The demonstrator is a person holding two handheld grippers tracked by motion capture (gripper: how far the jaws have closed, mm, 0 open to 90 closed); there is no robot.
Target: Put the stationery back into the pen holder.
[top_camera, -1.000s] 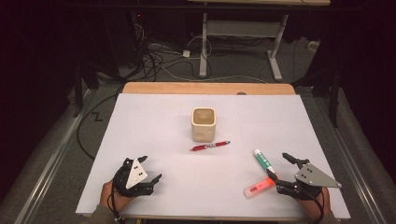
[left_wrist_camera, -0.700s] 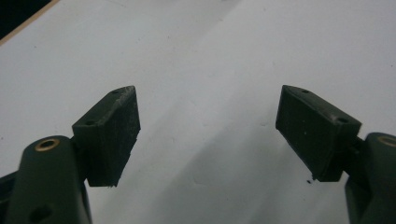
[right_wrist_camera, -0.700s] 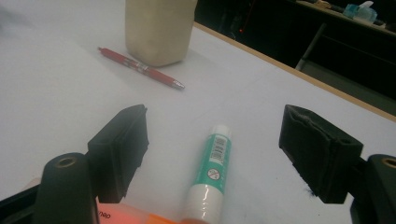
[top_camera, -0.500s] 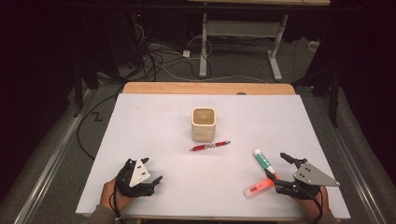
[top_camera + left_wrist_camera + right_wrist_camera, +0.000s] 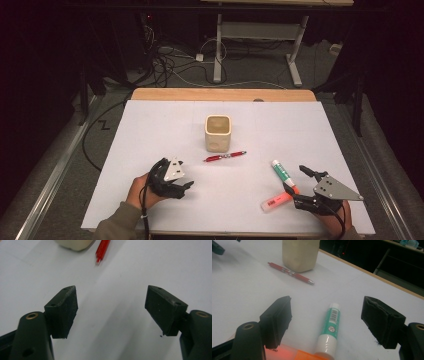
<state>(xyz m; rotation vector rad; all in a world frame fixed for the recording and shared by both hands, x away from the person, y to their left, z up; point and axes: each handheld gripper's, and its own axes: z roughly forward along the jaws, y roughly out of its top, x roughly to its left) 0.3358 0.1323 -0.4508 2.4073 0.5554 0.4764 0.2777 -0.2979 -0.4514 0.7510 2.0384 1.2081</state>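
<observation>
- White surface seen from above, with a cream square cup standing upright at its middle as landmark; cup interior looks empty from the high view.
- Red pen lying flat just in front of the cup, close to its base but apparently not touching.
- Green-and-white glue stick lying farther front-right of the cup, well apart from it; orange highlighter lying beyond that, its end meeting or nearly meeting the glue stick's lower end.
- Left tongs front-left of the cup, raised a little off the surface, tips aimed toward pen and cup; in the left gripper view, left tongs standing wide with only bare surface between the pads, having just narrowed slightly, pen tip and cup base ahead at the top edge.
- Right tongs front-right of the cup, directly at the glue stick and highlighter; in the right gripper view, right tongs spread wide, glue stick lying between the pads untouched, highlighter underneath at the bottom edge.
- Judged progress: very start of gathering the writing things into the cup; nothing gripped, nothing lifted, nothing in the cup.
- Left to do: closing on an item, lifting, dropping into the cup, then likely the remaining two.
</observation>
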